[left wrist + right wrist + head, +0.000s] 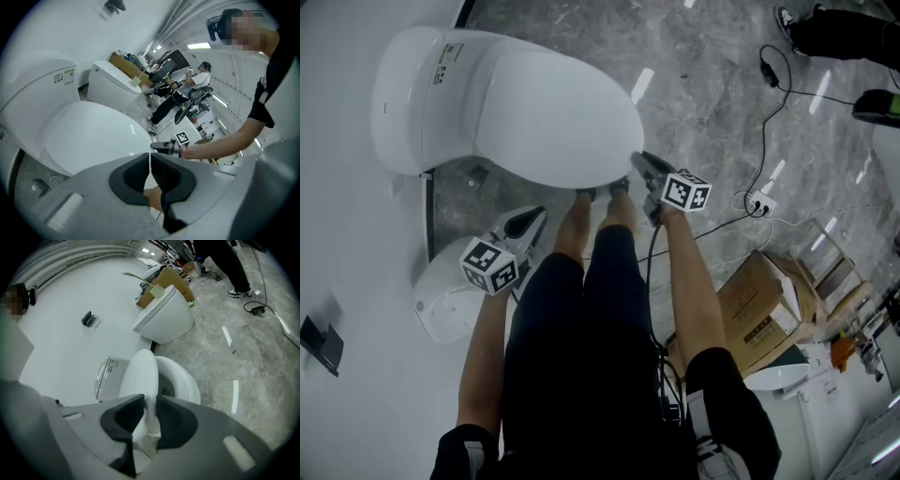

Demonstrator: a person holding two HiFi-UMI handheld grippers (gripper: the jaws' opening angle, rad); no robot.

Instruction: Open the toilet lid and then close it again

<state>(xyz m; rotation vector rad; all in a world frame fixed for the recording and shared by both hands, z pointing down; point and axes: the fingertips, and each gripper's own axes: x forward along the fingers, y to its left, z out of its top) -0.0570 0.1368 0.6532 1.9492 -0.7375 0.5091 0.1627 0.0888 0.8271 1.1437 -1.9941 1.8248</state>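
While the right gripper (639, 161) pinches the front edge of the part-raised lid (544, 112), the left gripper (532, 221) hangs beside the toilet (403, 89), jaws together, empty.

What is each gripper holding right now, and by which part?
The right gripper grips the toilet lid by its front edge, with the lid partly raised. The left gripper is shut with nothing between its jaws.
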